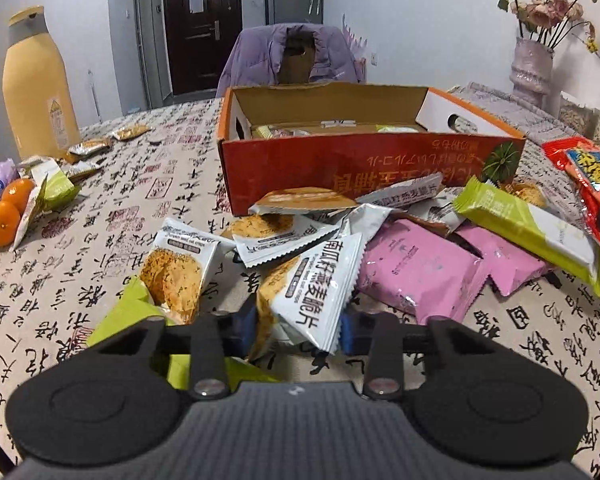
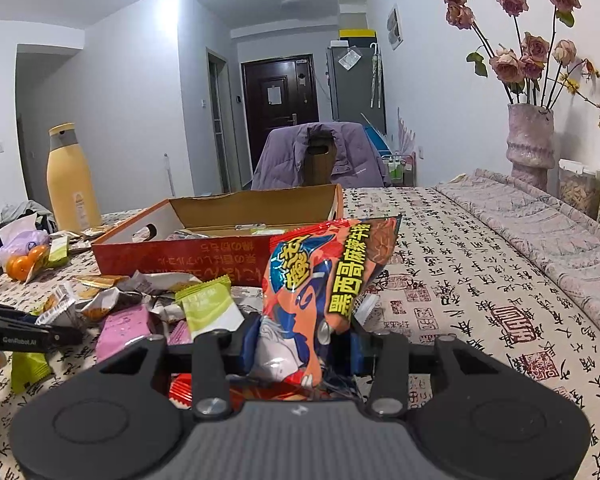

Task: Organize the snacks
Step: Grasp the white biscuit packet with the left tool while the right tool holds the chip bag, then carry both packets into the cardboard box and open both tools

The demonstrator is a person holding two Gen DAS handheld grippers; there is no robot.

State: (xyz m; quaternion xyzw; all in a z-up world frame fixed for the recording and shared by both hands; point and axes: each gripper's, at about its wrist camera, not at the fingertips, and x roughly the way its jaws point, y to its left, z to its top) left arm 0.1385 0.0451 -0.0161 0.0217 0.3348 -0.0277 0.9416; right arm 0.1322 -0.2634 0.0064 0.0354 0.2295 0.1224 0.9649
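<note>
Worktop [image 1: 100, 208], calligraphy-print cloth, strewn with snack packets. Left tongs [image 1: 298, 330]: clamped on a white cracker packet [image 1: 312, 280] at the near edge of the pile, packet touching the cloth. Right tongs [image 2: 300, 340]: clamped on a red snack bag [image 2: 324, 280], held upright above the pile. Orange box [image 1: 340, 160]: open, behind the pile, some packets inside. Pink packets [image 1: 420, 272] and a green packet [image 1: 520, 228] lie right of the white one. Oranges [image 1: 4, 216] and a yellow bottle [image 1: 36, 80] at far left.

Open orange box [image 1: 340, 160] on worktop, few packets inside. Against its near side: heap of white cracker packets [image 1: 312, 276], pink packets [image 1: 416, 272], green bar [image 1: 528, 228]. Red chip bag [image 2: 324, 280] upright, right of box.
</note>
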